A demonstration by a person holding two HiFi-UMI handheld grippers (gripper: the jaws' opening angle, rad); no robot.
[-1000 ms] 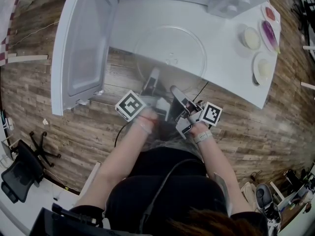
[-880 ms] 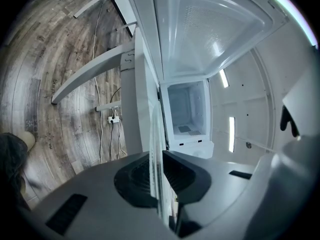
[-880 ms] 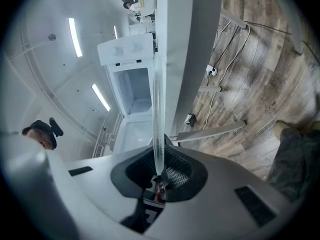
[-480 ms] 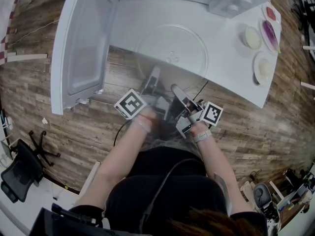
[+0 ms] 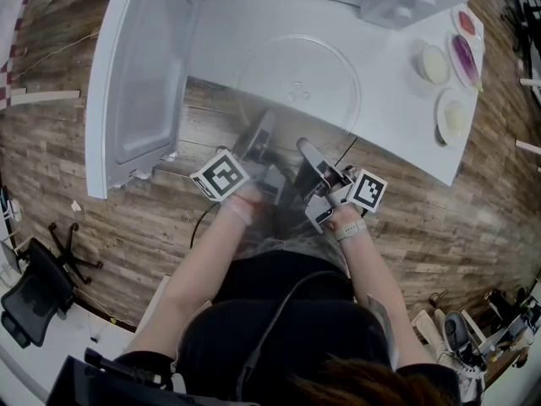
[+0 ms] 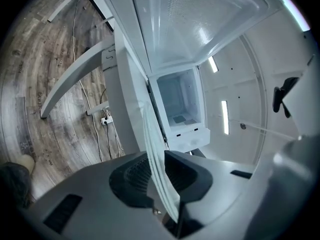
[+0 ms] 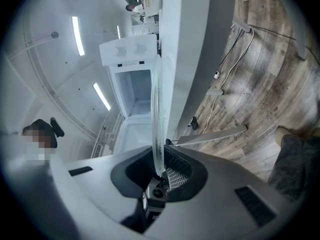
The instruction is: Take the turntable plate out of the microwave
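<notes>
Glass of the turntable plate [image 5: 296,70] shows in the head view as a clear round disc with a raised hub. It is out of the microwave [image 5: 406,2], over the white table [image 5: 397,117] in front of the cavity, and its near rim reaches past the table's front edge. The door [image 5: 139,83] stands swung wide to the left. Both forearms reach forward side by side. The left gripper [image 5: 262,129] and the right gripper [image 5: 304,149] meet the plate's near rim close together, and each carries a cube with a black-and-white square marker. Small dishes [image 5: 434,64] with pale and purple contents sit at the table's right end, above a wood-plank floor [image 5: 51,184].

In the left gripper view, the plate [image 6: 152,144] runs edge-on as a pale, slightly tilted band between the dark ribbed pads of the left gripper [image 6: 162,171]. The jaws have just been opening and now stand slack around the rim rather than clamped on it. Beyond them is the microwave [image 6: 182,114], its cavity bare and white.

In the right gripper view, the plate [image 7: 156,109] stands as a thin upright glass edge. The right gripper [image 7: 161,169] is closed on its rim, ribbed pads against both faces. The microwave [image 7: 132,79] lies straight ahead.
</notes>
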